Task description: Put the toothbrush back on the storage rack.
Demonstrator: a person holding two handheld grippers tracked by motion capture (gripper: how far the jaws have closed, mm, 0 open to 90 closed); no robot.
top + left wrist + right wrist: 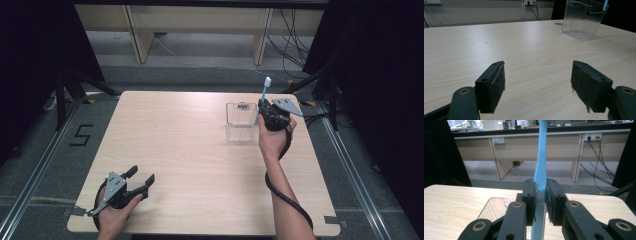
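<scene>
Toothbrush [541,170] clamped upright in right gripper [263,111], at far right of table [190,150], just beside clear container [240,120]. Left gripper [141,181] spread wide, nothing held, near front-left edge; bare tabletop between the two. Right gripper view shows pads pinching the handle; high view shows the brush head above the jaws.

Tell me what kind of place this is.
Probably an office or lab set up for recording. A light wood table stands between black curtains, with desks, wall sockets and trailing cables behind. The right gripper holds a blue toothbrush above a clear container.
</scene>
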